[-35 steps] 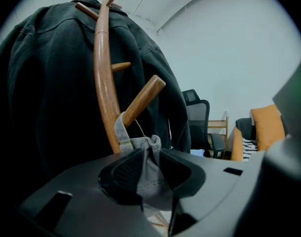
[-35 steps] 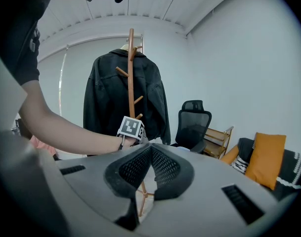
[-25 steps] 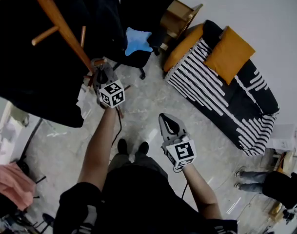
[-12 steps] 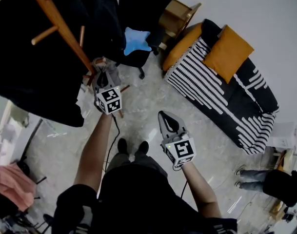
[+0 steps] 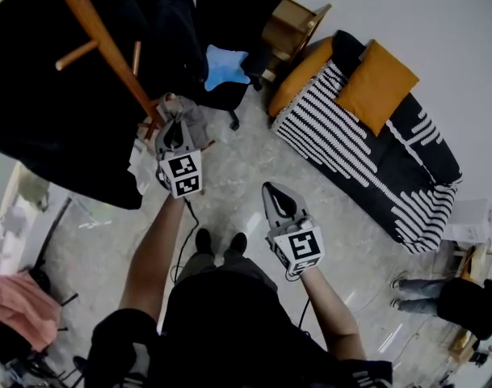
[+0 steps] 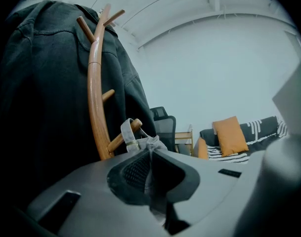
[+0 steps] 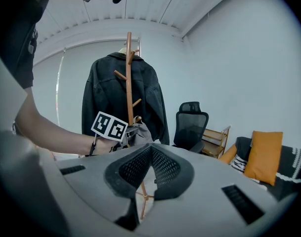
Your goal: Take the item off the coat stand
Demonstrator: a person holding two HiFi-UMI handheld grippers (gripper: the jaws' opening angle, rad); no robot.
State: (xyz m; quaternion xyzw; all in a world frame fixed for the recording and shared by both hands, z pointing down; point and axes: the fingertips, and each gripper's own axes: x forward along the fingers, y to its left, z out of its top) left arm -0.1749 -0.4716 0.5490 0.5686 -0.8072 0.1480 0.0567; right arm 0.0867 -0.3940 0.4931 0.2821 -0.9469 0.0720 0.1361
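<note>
Clenching a fold of the grey fabric bag (image 6: 149, 143), the left gripper (image 6: 150, 151) is reaching up at the coat stand (image 6: 94, 93), its jaws pressing together on the cloth. The bag's strap (image 6: 127, 131) is looping over a short lower peg (image 6: 119, 138) of the stand, so the bag is hanging there while it is being held. In the head view the left gripper (image 5: 178, 126) is sitting just beside the stand's slanting wooden pole (image 5: 100, 35), with the grey cloth bunching at its tip.

The right gripper (image 5: 275, 191) is hovering lower and to the right, well apart from the stand. In its own view the right gripper (image 7: 151, 148) is showing its jaw tips meeting, clenched on nothing.

A black jacket (image 6: 41, 83) is draping over the upper pegs, behind the pole. Beyond it a black office chair (image 7: 190, 120) is standing on the pale floor (image 5: 237, 192). Farther right, a black-and-white patterned sofa (image 5: 367, 160) is lying along the wall, carrying an orange cushion (image 5: 380, 83).
</note>
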